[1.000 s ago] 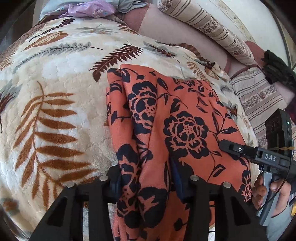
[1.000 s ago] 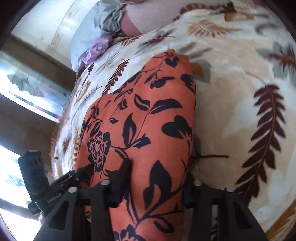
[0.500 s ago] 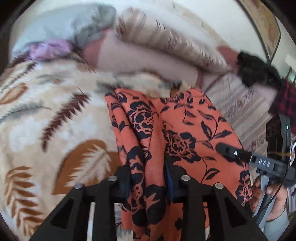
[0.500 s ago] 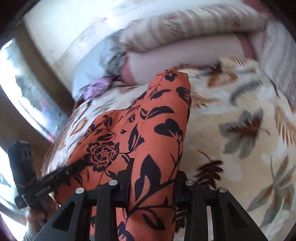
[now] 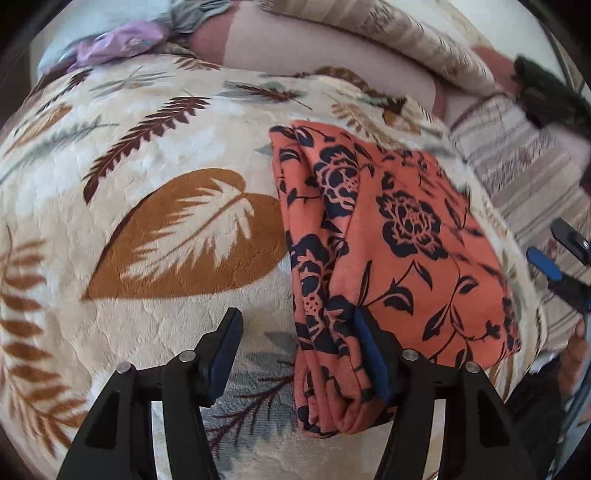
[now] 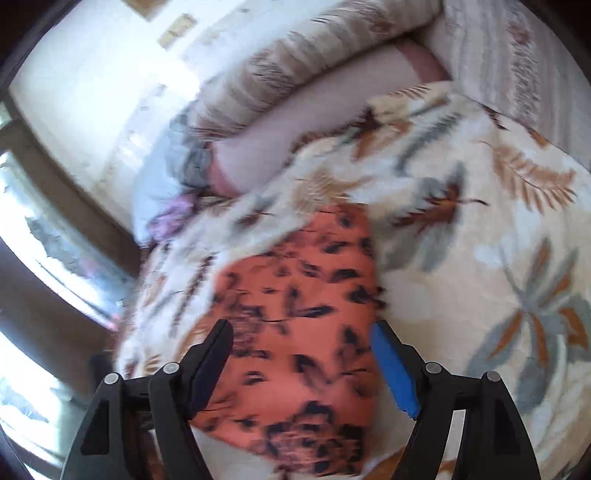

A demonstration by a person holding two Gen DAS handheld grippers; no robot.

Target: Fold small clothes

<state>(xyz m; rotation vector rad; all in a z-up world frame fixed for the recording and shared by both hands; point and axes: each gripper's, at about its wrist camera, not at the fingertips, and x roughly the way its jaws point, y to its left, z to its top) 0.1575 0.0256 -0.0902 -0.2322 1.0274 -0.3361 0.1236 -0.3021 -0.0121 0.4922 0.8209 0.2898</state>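
orange floral garment lies folded on leaf-print blanket near striped pillows.

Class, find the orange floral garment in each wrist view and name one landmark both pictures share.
Left wrist: the orange floral garment lies folded right of centre on the leaf-print blanket, its near edge by the right finger.
Right wrist: the garment fills the lower centre, blurred, between the fingers.
Shared landmark: the purple cloth at the blanket's far edge.
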